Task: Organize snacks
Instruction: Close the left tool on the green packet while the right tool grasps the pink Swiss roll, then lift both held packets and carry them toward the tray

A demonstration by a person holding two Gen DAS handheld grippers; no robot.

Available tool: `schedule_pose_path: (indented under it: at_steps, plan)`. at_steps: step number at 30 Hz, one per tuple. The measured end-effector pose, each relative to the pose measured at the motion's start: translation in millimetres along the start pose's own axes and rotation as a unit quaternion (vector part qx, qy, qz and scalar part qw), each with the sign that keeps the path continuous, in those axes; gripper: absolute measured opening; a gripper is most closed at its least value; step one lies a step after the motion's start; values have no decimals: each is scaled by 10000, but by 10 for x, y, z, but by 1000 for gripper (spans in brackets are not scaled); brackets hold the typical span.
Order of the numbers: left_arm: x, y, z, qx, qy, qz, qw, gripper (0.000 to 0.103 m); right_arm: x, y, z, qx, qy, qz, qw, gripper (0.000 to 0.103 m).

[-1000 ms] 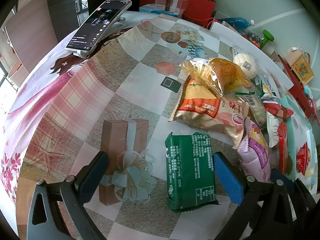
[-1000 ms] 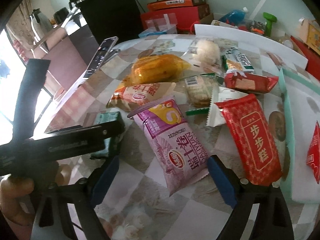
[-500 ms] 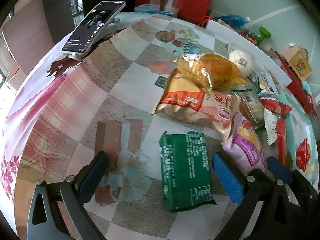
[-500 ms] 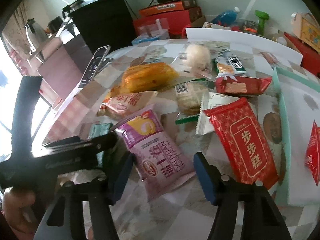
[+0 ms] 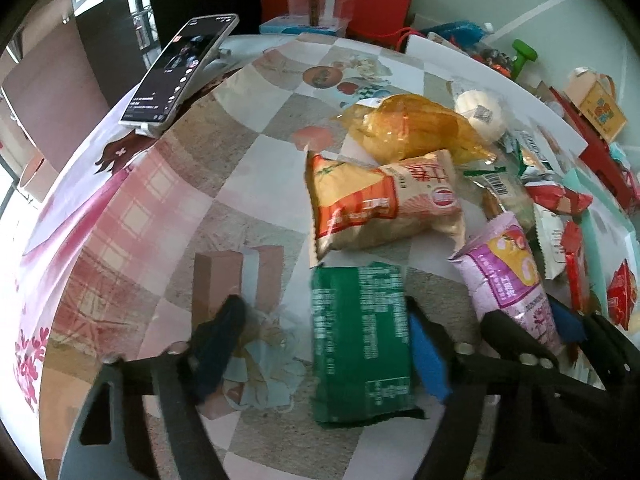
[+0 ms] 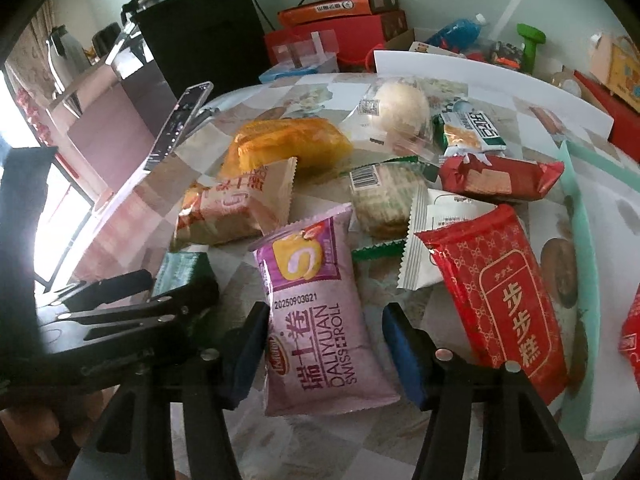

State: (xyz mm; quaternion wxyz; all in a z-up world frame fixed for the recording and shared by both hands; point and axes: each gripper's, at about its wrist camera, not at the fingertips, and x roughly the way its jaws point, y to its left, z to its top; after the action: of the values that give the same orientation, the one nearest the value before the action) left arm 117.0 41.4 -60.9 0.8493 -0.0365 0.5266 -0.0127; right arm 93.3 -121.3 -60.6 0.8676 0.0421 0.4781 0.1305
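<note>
**Grippers straddling two packs near tabletop's near edge**

Tabletop [image 5: 168, 184] is showing bare checkered cloth toward its left edge; snacks are crowding the right half. Left gripper [image 5: 324, 344] is sitting partly spread around the green pack [image 5: 360, 344], right pad touching its side, left pad well apart. Right gripper [image 6: 324, 344] is narrowing on the pink swiss roll pack [image 6: 316, 300], pads just beside both sides; contact unclear. Both packs are lying flat, long axes running from near edge toward far edge. Red pack [image 6: 504, 296] is lying just right of the pink one.
</note>
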Motion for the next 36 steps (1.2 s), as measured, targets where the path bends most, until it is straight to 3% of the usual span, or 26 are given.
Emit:
schedule_pose_path:
  at_steps: [5,8,10,21,22,24,25,29,36]
  plan:
    - [6,-39,-5,152,-47,132,9998,62,51,79,-9,-226,28,-349,9991,62]
    - [16,-63,-7,225,-65,133,9996,62,101,179,-41,-620,57,-820,9947,62]
    - [36,-97,-2,298,-94,175,9994,62,113,197,-46,-679,53,-900,9936,62]
    - [19,-77,-14,232,-120,106,9996,61,123,175,-50,-624,25,-895,9940,62]
    - [17,-71,-12,214,-128,101,9996,60,122,169,-47,-611,23,-892,9941,61]
    - [-9,-44,-8,162,-156,13,9997,44,123,168,-36,-574,14,-887,9944,55]
    - [-30,-23,-5,103,-172,-112,9997,41,110,149,-30,-506,5,-846,9951,53]
    - [-49,7,4,2,-184,-303,9994,41,56,111,-16,-363,-60,-674,9970,46]
    - [-197,9,26,-63,-376,-442,9983,41,-121,66,32,-94,-313,-351,9988,45]
